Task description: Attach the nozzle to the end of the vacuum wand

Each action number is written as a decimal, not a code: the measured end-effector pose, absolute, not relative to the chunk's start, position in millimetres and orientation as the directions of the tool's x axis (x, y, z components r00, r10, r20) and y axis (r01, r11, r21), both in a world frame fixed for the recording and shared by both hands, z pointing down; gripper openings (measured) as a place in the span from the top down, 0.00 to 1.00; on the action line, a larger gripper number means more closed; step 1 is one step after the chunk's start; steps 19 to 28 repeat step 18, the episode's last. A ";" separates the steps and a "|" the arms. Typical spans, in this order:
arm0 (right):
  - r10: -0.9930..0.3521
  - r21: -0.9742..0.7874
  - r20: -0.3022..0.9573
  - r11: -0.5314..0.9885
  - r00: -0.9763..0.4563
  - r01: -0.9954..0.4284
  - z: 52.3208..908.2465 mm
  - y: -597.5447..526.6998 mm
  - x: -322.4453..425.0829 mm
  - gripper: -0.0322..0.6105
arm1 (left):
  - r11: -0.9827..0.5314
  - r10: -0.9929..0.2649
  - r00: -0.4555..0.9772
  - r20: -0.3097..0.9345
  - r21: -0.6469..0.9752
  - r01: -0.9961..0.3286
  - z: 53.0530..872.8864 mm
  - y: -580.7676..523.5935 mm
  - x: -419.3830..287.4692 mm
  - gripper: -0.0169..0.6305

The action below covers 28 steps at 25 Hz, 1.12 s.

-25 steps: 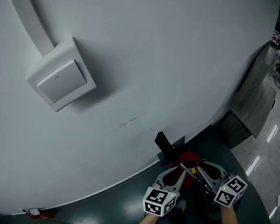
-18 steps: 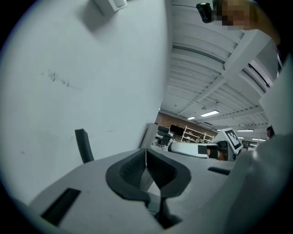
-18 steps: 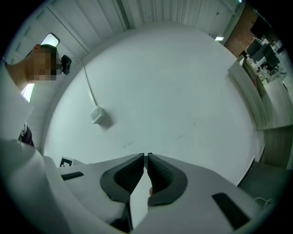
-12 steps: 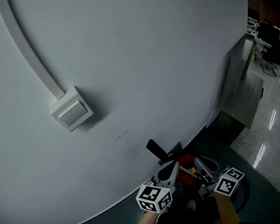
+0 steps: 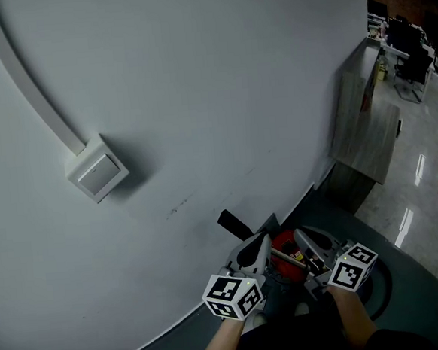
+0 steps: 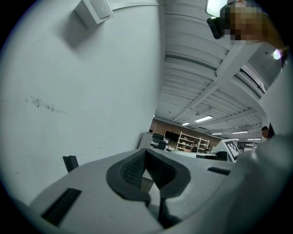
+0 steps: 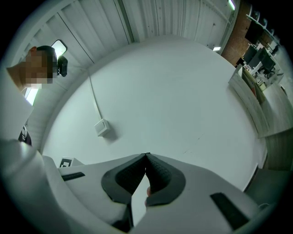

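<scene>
Head view downward, all views share wall (image 5: 196, 81)

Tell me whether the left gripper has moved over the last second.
Yes. In the head view the left gripper has risen: it sits closer to the wall box than it did a second ago. Its jaws are shut and empty.

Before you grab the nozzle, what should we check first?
1. Left gripper empty: ok, fingers shut on nothing.
2. Right gripper empty: ok, fingers just closed on nothing.
3. Fingers open for grabbing: not ok, both shut.
4. Vacuum in sight: ok, red, low between the grippers.
5. Nozzle found: cannot tell.
6. Wand end found: cannot tell; a black part pokes up by the wall.
</scene>
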State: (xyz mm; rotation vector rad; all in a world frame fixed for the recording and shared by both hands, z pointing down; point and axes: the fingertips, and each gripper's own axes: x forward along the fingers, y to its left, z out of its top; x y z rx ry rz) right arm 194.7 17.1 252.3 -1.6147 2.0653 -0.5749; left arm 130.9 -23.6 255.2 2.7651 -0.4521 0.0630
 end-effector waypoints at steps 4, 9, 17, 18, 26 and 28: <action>-0.974 -0.569 -0.083 0.219 -0.210 -0.793 252.7 14.4 195.5 0.92 | -0.890 -0.303 0.948 0.098 0.326 -0.318 255.7 -28.2 134.7 0.97; -0.973 -0.570 -0.073 0.220 -0.218 -0.791 257.9 9.4 194.7 0.92 | -0.885 -0.310 0.945 0.103 0.331 -0.326 258.2 -34.2 135.9 0.97; -0.974 -0.558 -0.063 0.214 -0.216 -0.802 261.0 8.0 197.4 0.92 | -0.879 -0.319 0.942 0.109 0.337 -0.336 261.9 -37.8 138.6 0.97; -0.975 -0.556 -0.060 0.213 -0.216 -0.804 261.6 8.1 197.8 0.92 | -0.879 -0.320 0.941 0.110 0.338 -0.338 262.2 -38.0 139.1 0.97; -0.975 -0.556 -0.060 0.213 -0.216 -0.804 261.6 8.1 197.8 0.92 | -0.879 -0.320 0.941 0.110 0.338 -0.338 262.2 -38.0 139.1 0.97; -0.975 -0.556 -0.060 0.213 -0.216 -0.804 261.6 8.1 197.8 0.92 | -0.879 -0.320 0.941 0.110 0.338 -0.338 262.2 -38.0 139.1 0.97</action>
